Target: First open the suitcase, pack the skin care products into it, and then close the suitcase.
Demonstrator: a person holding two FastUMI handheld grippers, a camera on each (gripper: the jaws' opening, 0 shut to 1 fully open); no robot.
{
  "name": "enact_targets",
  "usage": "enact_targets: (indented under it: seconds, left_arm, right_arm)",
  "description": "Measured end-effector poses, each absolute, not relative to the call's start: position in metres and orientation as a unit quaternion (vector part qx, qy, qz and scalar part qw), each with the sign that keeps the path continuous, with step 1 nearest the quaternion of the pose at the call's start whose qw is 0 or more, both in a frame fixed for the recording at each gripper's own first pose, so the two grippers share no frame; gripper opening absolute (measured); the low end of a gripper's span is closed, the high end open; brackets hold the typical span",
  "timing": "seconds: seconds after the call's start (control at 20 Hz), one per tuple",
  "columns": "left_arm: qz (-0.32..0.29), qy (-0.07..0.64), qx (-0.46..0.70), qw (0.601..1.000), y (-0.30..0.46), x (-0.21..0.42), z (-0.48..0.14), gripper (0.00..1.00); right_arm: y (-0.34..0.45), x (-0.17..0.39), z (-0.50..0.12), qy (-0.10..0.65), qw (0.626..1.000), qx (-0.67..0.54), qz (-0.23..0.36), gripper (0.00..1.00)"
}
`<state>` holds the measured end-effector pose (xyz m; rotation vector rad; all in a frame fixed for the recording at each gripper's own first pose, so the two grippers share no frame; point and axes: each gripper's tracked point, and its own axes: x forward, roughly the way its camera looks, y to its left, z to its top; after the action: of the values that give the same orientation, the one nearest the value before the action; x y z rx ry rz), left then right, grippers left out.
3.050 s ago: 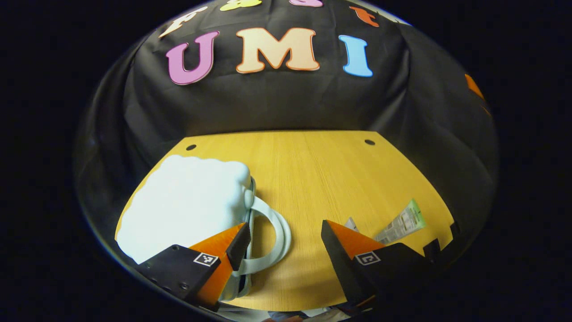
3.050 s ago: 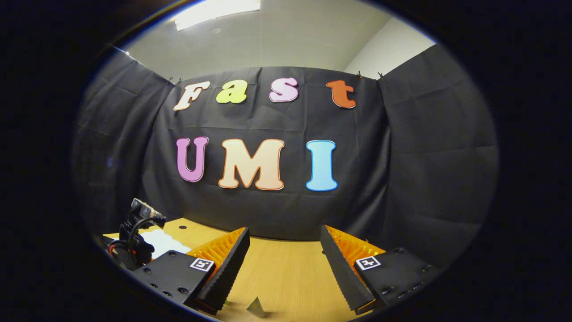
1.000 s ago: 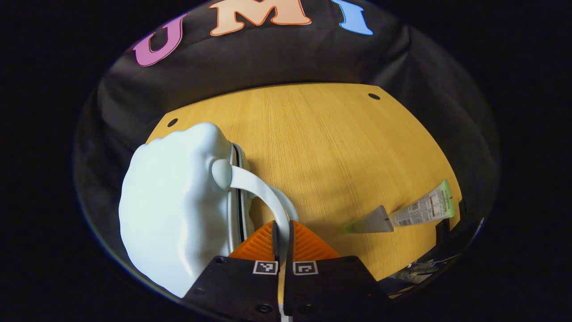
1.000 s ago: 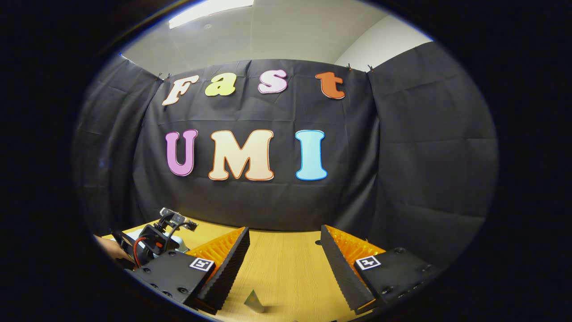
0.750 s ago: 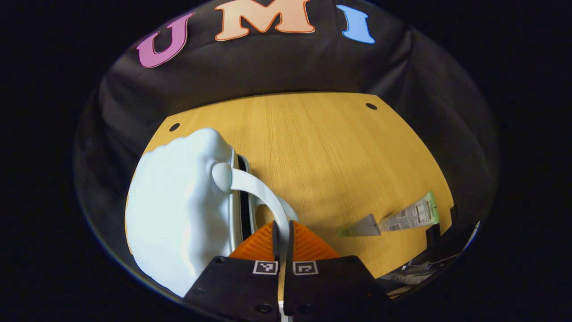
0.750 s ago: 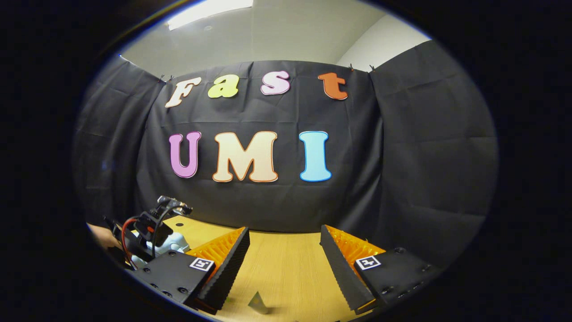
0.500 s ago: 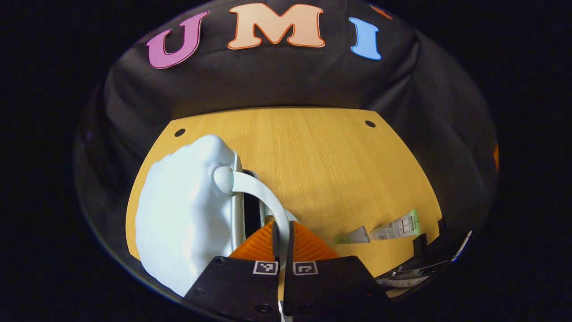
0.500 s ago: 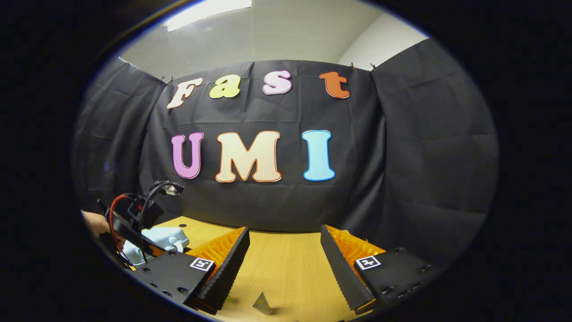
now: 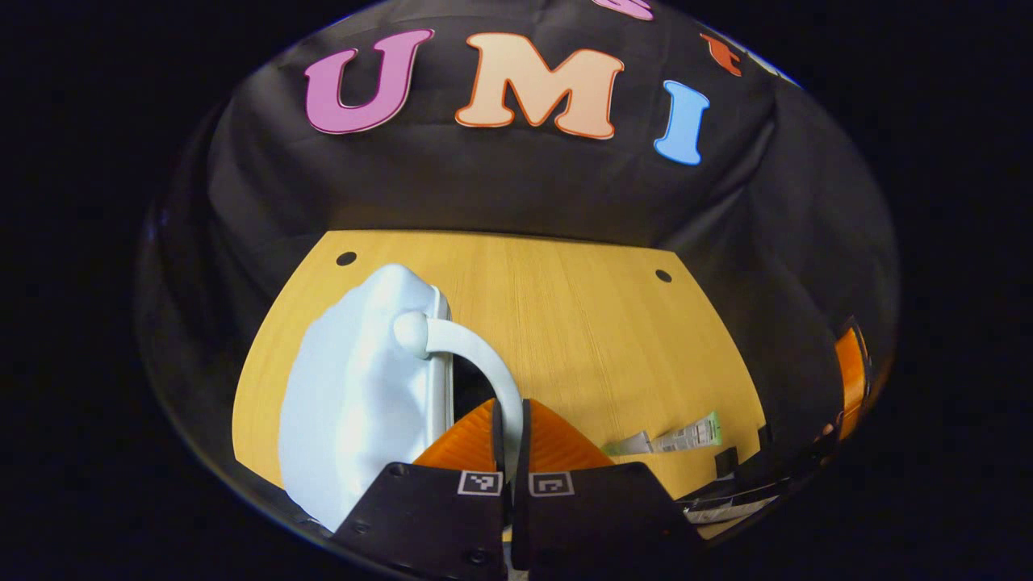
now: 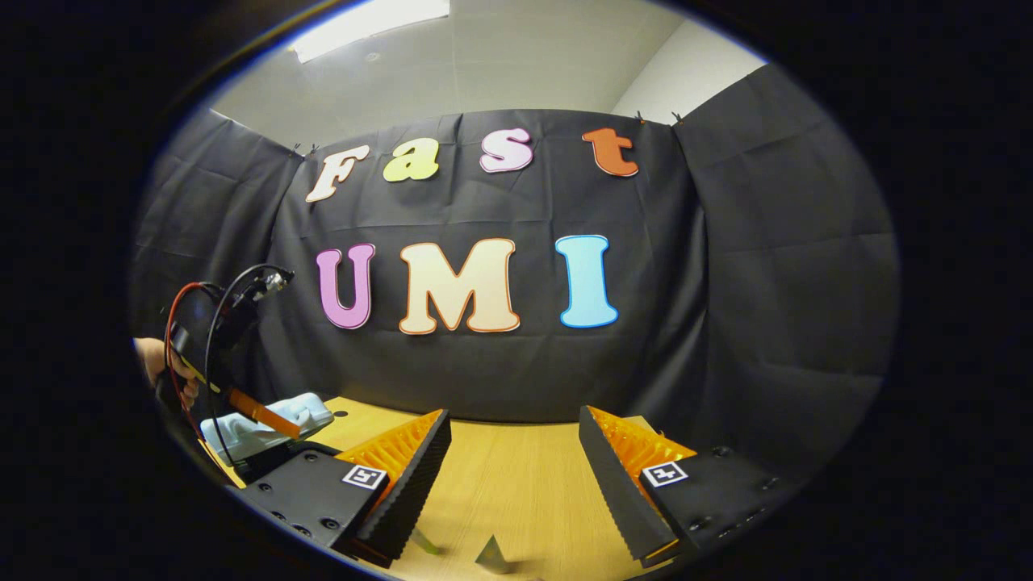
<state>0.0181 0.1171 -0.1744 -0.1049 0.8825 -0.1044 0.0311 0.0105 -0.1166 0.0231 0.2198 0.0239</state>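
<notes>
A pale blue-white suitcase (image 9: 355,387) lies on the left of the wooden table (image 9: 581,323). My left gripper (image 9: 508,410) is shut on its curved white handle (image 9: 476,351). The lid is raised a little, and a dark gap (image 9: 466,387) shows along its rim. A green-capped skin care tube (image 9: 678,440) lies flat on the table to the right. My right gripper (image 10: 514,476) hangs open over the table with nothing between its fingers; the tube's crimped end (image 10: 492,557) shows just below it. At far left there, the suitcase lid (image 10: 266,424) is tilted up under the left gripper (image 10: 218,339), held by a hand.
Black cloth walls close the table's far side and both sides. Two small dark holes (image 9: 346,258) (image 9: 662,275) sit near the table's far corners. Bare wood stretches between the suitcase and the tube.
My left gripper, open beside the handle 3 s ago, has shut on it and risen, and the gap under the lid has widened. The right gripper has barely moved.
</notes>
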Motion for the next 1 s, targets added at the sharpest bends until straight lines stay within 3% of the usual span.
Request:
enact_targets:
  seconds: [0.55, 1.0]
  left_arm:
    - [-0.002, 0.385, -0.087, 0.919, 0.224, 0.031, -0.109, 0.0]
    - [0.035, 0.377, -0.088, 0.921, 0.31, 0.025, -0.095, 0.0]
  right_arm:
    - [0.04, 0.041, -0.123, 0.113, 0.993, 0.015, 0.032, 0.98]
    - [0.078, 0.052, -0.129, 0.114, 0.992, 0.013, 0.044, 1.0]
